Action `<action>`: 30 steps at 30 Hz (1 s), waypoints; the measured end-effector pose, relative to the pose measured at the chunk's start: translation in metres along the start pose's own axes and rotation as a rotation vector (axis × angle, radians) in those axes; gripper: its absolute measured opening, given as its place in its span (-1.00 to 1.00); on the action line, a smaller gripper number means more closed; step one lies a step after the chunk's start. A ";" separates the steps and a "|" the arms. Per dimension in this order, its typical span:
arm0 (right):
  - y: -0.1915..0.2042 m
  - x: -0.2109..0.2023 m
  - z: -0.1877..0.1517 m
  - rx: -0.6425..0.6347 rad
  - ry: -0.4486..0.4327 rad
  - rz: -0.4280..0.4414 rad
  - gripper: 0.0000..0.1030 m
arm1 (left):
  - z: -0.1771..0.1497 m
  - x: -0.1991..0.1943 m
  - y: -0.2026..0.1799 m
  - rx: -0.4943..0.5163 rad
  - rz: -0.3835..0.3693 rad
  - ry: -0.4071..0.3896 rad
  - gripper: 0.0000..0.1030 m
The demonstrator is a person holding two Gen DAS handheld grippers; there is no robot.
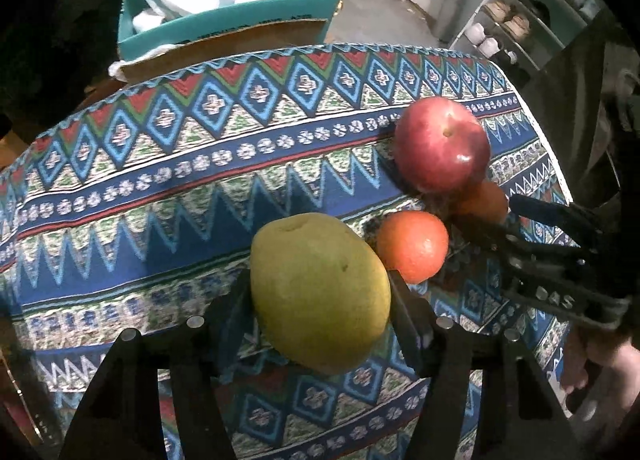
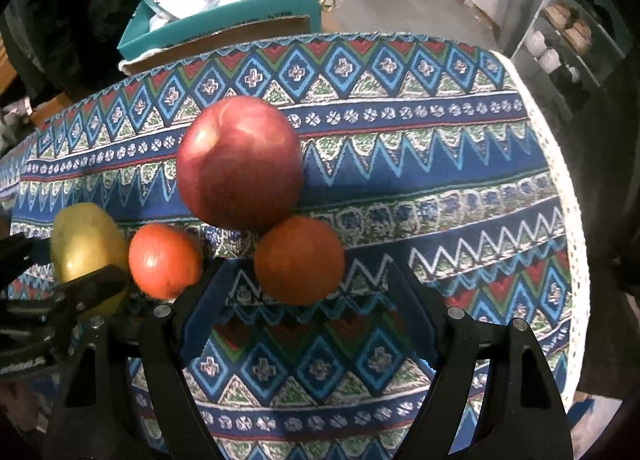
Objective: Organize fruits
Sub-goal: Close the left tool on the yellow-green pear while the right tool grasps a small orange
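Note:
A yellow-green pear (image 1: 320, 292) sits between the fingers of my left gripper (image 1: 318, 280), which look closed against its sides; the pear also shows at the left of the right wrist view (image 2: 82, 244). A red apple (image 1: 442, 143) (image 2: 240, 161) rests on the patterned tablecloth (image 1: 200, 163). Two orange fruits lie beside it: one (image 1: 412, 246) (image 2: 164, 260) next to the pear, the other (image 1: 482, 201) (image 2: 299, 260) just ahead of my right gripper (image 2: 306, 272), which is open and empty, apart from the fruit.
A teal cardboard box (image 1: 224, 23) with plastic bags stands beyond the table's far edge. A shelf with shoes and cups (image 1: 516, 23) is at the right. The tablecloth's white right edge (image 2: 560, 163) marks the table's side.

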State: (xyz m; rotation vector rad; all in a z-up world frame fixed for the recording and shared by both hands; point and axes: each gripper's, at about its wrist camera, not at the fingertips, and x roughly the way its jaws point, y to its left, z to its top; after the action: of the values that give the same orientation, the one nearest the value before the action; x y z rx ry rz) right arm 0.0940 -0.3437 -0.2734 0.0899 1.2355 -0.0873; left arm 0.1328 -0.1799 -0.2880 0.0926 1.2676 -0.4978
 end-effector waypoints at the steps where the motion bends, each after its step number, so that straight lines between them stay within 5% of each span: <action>1: 0.001 0.004 0.000 0.001 0.009 -0.003 0.55 | -0.001 -0.003 0.003 0.001 0.011 -0.001 0.28; 11: 0.002 0.025 0.003 0.039 0.039 -0.008 0.48 | -0.004 -0.002 0.019 -0.038 0.025 -0.011 0.28; 14: 0.005 0.025 0.005 0.028 0.023 -0.015 0.31 | -0.004 -0.002 0.017 -0.033 0.028 -0.012 0.28; 17: 0.006 0.022 0.005 0.014 0.009 -0.024 -0.12 | -0.004 -0.002 0.017 -0.034 0.030 -0.011 0.28; 30: -0.001 -0.006 -0.005 0.038 -0.049 -0.015 -0.14 | -0.018 -0.016 0.019 -0.047 0.045 -0.030 0.28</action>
State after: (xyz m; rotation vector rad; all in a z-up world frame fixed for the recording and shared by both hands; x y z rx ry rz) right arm 0.0874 -0.3443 -0.2690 0.1110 1.1856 -0.1253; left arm 0.1212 -0.1517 -0.2828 0.0743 1.2443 -0.4291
